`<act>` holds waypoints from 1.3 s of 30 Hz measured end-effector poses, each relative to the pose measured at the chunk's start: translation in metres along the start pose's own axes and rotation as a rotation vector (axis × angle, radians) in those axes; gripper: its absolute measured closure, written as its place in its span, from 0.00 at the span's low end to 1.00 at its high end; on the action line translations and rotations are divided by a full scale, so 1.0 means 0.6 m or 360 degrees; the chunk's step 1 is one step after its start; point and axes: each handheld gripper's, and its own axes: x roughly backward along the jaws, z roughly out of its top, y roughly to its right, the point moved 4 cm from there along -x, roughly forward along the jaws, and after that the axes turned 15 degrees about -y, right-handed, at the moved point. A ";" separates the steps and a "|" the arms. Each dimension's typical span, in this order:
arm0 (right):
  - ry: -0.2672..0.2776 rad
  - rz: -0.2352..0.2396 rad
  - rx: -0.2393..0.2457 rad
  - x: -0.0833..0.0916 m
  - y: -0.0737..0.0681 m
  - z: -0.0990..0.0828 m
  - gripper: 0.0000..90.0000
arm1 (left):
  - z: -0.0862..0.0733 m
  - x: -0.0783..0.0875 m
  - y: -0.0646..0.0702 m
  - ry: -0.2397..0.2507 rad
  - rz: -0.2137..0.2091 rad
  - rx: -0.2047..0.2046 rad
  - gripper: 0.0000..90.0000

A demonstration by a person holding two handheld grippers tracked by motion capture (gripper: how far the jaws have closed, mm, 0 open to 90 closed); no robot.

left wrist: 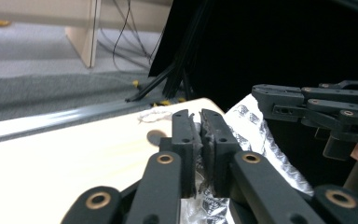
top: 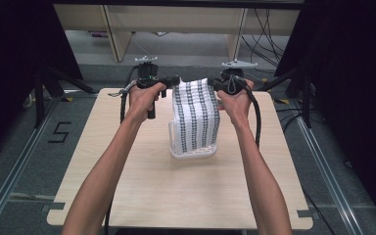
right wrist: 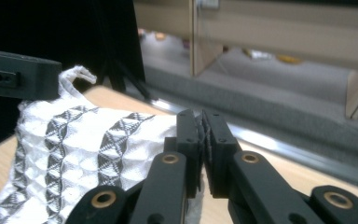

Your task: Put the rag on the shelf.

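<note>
The person's two forearms (top: 112,171) enter from the bottom of the frame and are bare, with no sleeve visible. Each hand (top: 144,98) holds a black tool. The left gripper (left wrist: 200,140) has two flat black jaws on jointed black links with round brass-coloured pins and small screws. The right gripper (right wrist: 201,140) is built the same way. A grey three-cornered plate (top: 238,63) sits on top of each, and a thick black cable (top: 258,122) trails from each one.
</note>
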 end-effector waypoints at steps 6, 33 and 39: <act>-0.0084 -0.0023 -0.0043 -0.021 0.006 -0.012 0.76 | -0.018 -0.020 -0.009 -0.0146 -0.0009 -0.0004 0.63; -0.0100 0.0082 -0.0022 0.052 0.010 -0.053 0.40 | -0.061 0.048 0.014 -0.0232 0.0010 -0.0106 0.31; -0.0100 0.0104 -0.0031 0.070 0.003 -0.068 0.33 | -0.081 0.076 0.025 -0.0240 -0.0008 -0.0159 0.24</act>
